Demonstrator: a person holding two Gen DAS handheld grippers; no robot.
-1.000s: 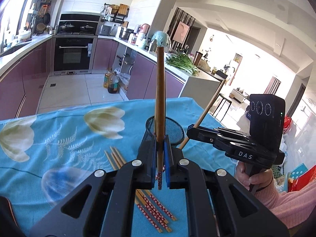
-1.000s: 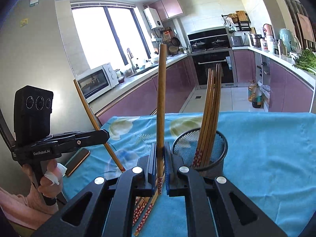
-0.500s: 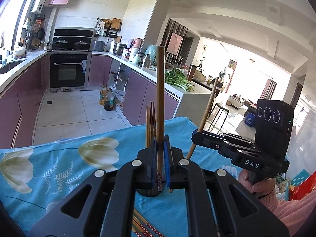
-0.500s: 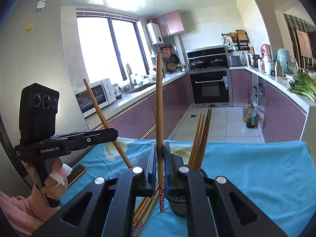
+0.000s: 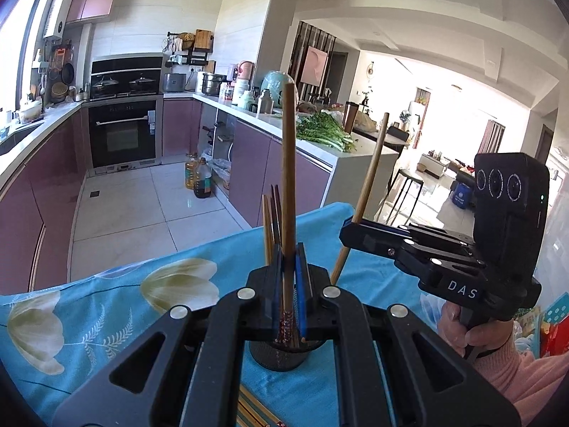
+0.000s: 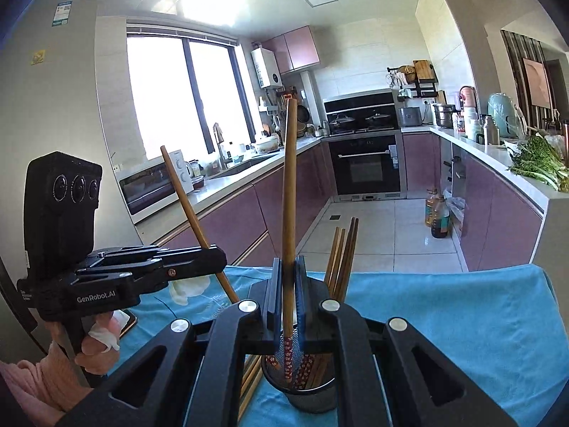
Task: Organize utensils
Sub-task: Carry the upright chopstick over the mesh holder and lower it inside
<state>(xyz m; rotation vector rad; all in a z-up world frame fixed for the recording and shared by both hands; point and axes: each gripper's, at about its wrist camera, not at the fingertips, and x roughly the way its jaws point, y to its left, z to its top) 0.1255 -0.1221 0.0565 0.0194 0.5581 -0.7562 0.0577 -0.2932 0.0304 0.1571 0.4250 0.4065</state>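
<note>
Chopsticks being held upright, one in each clamped claw: left gripper (image 5: 288,291) pinching left chopstick (image 5: 288,185), right gripper (image 6: 288,306) pinching right chopstick (image 6: 290,213), both hovering over mesh holder (image 6: 313,396) standing on blue tablecloth (image 6: 444,320), more chopsticks (image 6: 343,259) standing inside.

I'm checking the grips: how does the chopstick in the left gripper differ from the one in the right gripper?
In the left wrist view, the left chopstick stands nearly upright; the right chopstick leans. The left gripper faces the holder; the right gripper sits sideways. Both are clamped.
</note>
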